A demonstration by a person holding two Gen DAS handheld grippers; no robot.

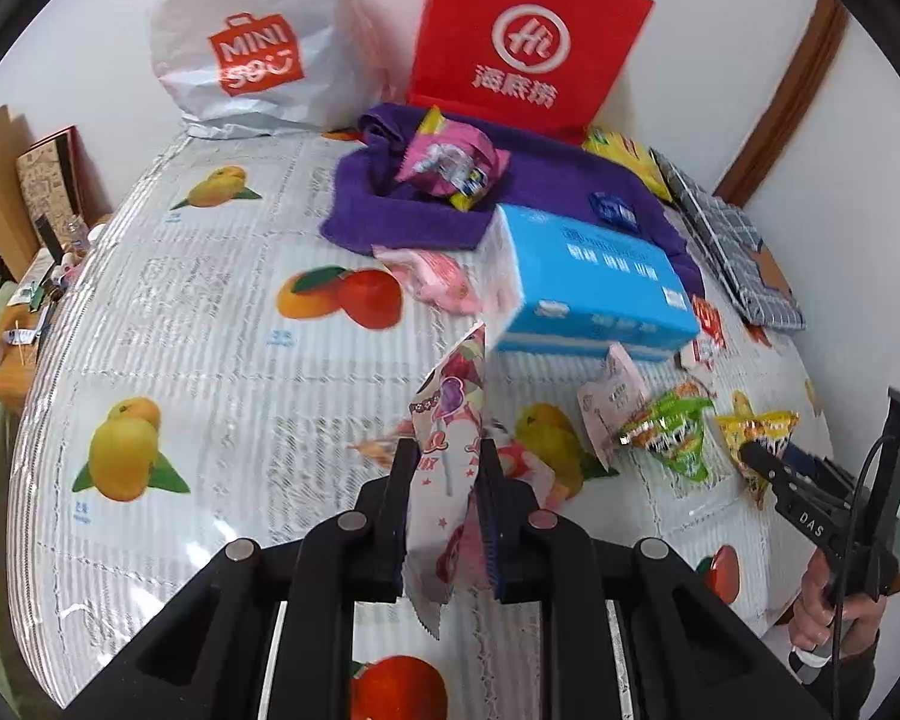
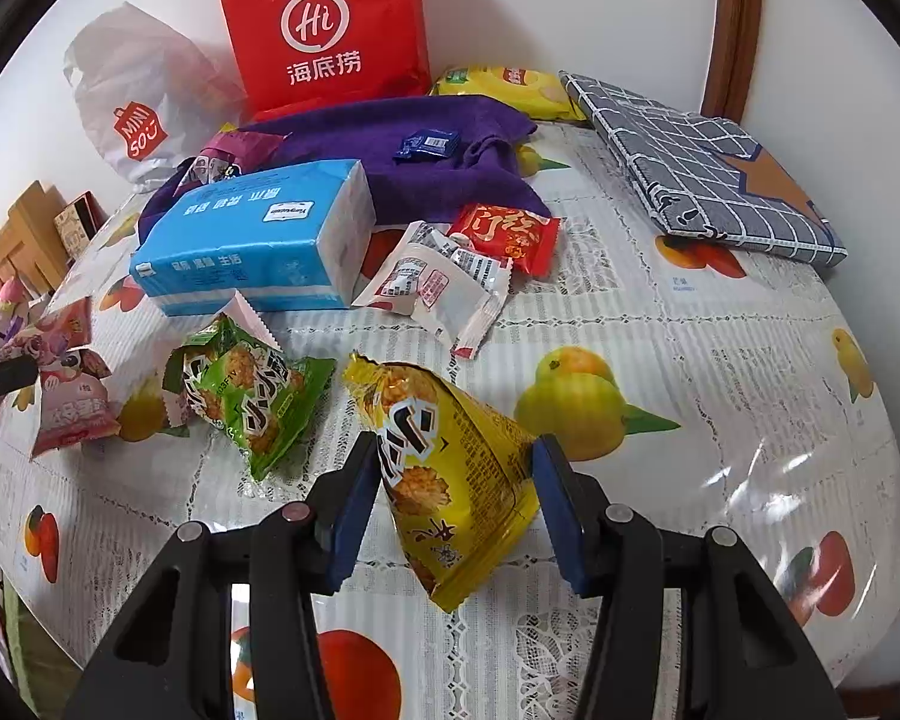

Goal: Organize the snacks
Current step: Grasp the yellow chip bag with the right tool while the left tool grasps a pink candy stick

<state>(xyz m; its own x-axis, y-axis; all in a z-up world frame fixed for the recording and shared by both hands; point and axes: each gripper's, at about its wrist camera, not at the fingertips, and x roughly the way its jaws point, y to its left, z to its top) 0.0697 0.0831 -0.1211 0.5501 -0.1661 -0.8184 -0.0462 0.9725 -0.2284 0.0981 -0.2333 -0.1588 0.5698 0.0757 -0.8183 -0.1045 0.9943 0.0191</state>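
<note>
My left gripper is shut on a pink and white snack packet and holds it upright above the table. My right gripper is open, its fingers on either side of a yellow snack packet that lies on the table. It also shows in the left wrist view, with the right gripper at it. A green snack packet lies to the left of the yellow one. A purple towel at the back holds a pink packet and a small blue packet.
A blue tissue box stands mid-table. White and red packets lie beside it. A red paper bag, a white Miniso bag, a yellow chip bag and a checked fabric case line the back.
</note>
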